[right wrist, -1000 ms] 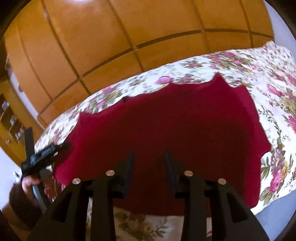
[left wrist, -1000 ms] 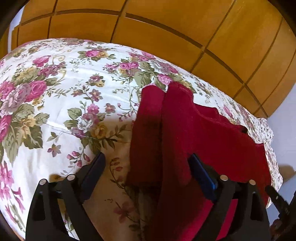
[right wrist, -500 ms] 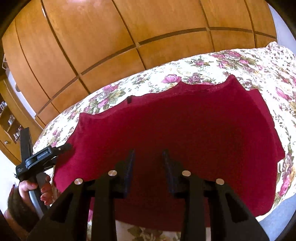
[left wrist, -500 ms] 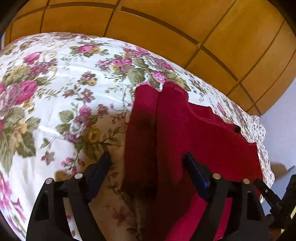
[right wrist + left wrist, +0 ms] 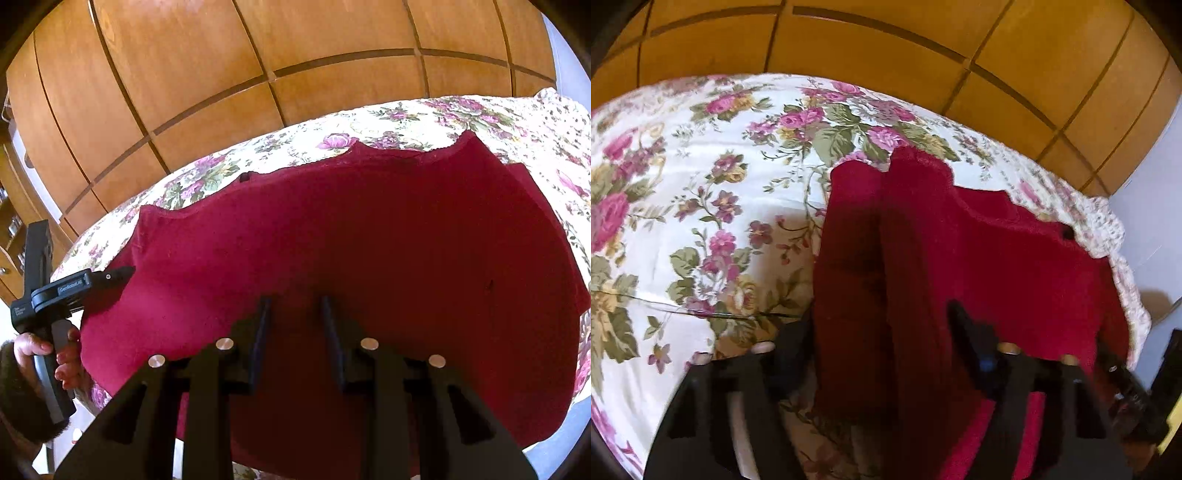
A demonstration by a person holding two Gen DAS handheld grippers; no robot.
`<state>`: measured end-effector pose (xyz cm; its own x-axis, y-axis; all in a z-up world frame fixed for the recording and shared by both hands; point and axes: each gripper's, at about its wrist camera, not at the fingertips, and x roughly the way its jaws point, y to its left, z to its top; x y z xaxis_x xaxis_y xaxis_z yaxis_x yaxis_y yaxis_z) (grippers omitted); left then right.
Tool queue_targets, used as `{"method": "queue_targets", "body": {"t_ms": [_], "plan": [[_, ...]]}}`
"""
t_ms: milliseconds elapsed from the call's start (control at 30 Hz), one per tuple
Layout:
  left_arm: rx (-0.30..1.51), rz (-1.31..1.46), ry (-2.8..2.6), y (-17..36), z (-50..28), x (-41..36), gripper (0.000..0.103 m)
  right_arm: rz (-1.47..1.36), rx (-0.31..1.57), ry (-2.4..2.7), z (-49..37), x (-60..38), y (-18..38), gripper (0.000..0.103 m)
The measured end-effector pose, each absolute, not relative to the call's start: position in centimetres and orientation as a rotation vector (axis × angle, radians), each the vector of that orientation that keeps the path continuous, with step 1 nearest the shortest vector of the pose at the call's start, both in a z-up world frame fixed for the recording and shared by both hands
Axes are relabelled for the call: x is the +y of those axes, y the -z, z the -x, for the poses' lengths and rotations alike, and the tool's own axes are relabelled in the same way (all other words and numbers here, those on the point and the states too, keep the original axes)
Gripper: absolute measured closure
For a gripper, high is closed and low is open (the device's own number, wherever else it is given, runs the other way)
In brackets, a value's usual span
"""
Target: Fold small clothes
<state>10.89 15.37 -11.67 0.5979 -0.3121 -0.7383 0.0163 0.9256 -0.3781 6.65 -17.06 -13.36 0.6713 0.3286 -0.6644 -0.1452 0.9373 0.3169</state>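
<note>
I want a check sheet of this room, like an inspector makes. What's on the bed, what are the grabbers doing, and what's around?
Surface: bed with a flowery bedspread.
Job's things: one red garment spread on the bedspread, a folded-over strip along its edge in the left wrist view.
Clutter: nothing seen.
Grippers: left gripper straddles that folded edge, its jaws have just been closing, pads not clearly pressing yet; right gripper low over the garment, jaws narrow, also just closing, a gap showing between them. A hand holds the left gripper's handle.
Cables: nothing seen.
Surroundings: wooden wardrobe panels behind the bed; shelves at the far left, too blurred to read.
</note>
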Motion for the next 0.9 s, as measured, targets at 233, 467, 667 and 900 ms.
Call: {"method": "queue_targets", "body": {"t_ms": [233,467,667,900], "plan": [[0.921,0.297,0.163,11.4,-10.7,14.7,0.037,-0.286,0.744,-0.295,-6.2,-17.6,13.7,0.075],[0.962,0.295,0.146,11.3,-11.5,13.9,0.048,-0.398,0.729,-0.335,-6.4,-18.9,14.0,0.075],[0.951,0.208,0.147,10.8,-11.1,12.9,0.059,-0.399,0.712,-0.339,-6.3,-18.8,14.0,0.075],[0.926,0.251,0.078,11.3,-10.6,14.5,0.025,-0.392,0.708,-0.334,-6.2,-18.8,14.1,0.075]]}}
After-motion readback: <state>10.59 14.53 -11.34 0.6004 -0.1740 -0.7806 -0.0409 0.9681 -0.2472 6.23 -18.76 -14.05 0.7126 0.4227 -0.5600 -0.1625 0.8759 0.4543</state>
